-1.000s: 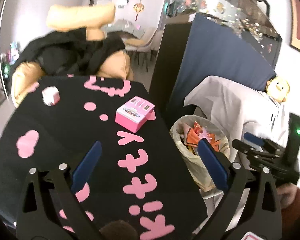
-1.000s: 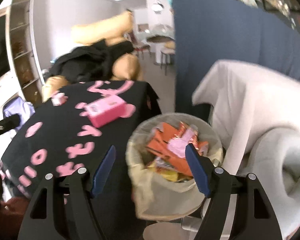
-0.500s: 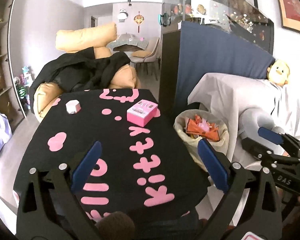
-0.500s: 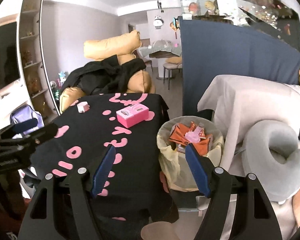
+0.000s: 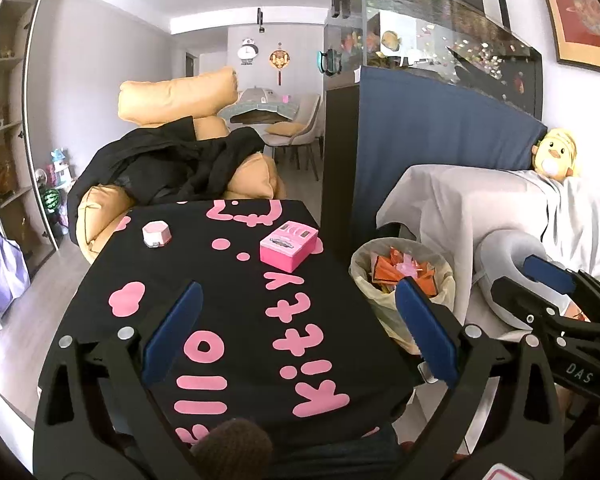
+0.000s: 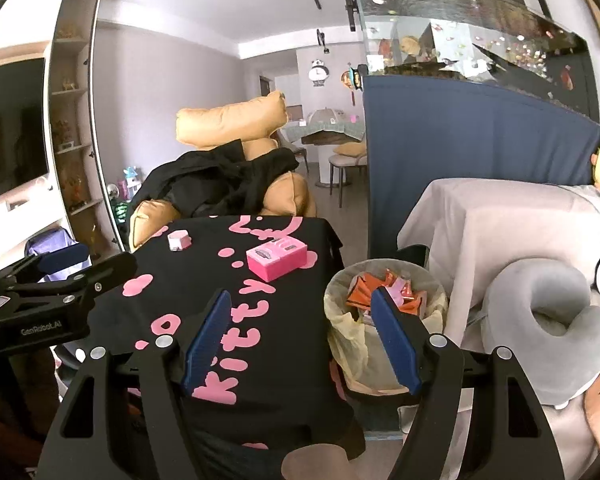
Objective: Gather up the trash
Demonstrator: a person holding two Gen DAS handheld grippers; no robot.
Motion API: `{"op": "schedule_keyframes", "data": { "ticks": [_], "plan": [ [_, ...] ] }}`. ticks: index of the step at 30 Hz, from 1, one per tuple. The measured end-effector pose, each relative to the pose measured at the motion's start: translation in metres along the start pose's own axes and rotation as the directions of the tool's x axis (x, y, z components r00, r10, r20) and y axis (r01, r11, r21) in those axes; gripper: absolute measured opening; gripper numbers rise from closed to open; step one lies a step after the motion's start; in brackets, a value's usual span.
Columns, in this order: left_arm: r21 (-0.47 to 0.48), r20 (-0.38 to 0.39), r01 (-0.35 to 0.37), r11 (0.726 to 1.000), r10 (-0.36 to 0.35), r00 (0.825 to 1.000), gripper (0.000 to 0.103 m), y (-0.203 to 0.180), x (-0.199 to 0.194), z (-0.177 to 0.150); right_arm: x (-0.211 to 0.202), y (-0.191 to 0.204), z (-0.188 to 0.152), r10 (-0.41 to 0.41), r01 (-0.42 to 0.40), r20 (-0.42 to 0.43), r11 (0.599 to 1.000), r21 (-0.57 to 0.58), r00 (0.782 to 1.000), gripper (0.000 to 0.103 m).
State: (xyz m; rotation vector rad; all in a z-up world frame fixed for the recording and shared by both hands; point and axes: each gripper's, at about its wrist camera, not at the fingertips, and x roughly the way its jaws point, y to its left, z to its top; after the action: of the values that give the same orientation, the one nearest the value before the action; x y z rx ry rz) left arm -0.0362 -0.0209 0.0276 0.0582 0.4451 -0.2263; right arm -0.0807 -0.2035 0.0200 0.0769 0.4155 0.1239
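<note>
Left gripper [image 5: 296, 328], right gripper [image 6: 300, 336]: jaws wide, both empty. Trash bin [image 6: 384, 308] beside table [image 5: 228, 304], holds orange wrappers. Step: seemingly between pickups. Next, if trash: approach pink box [image 5: 288, 246] or small white box [image 5: 157, 234]

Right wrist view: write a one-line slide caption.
Open right gripper hangs empty above a black tablecloth, beside a bin full of orange wrappers.

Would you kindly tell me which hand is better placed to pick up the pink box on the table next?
Left. The pink box lies ahead of the open left tongs; the right tongs sit beside the bin.
</note>
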Motion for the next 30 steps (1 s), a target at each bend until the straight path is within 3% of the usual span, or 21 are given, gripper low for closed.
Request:
{"op": "schedule_keyframes", "data": {
  "ticks": [30],
  "plan": [
    [0.012,0.003,0.002,1.0,-0.002,1.0,0.093,-0.0032,-0.002,-0.0029,0.0004,-0.0036,-0.0018,0.007,-0.007,0.0,1.0,0.022,1.0,0.068]
  ]
}}
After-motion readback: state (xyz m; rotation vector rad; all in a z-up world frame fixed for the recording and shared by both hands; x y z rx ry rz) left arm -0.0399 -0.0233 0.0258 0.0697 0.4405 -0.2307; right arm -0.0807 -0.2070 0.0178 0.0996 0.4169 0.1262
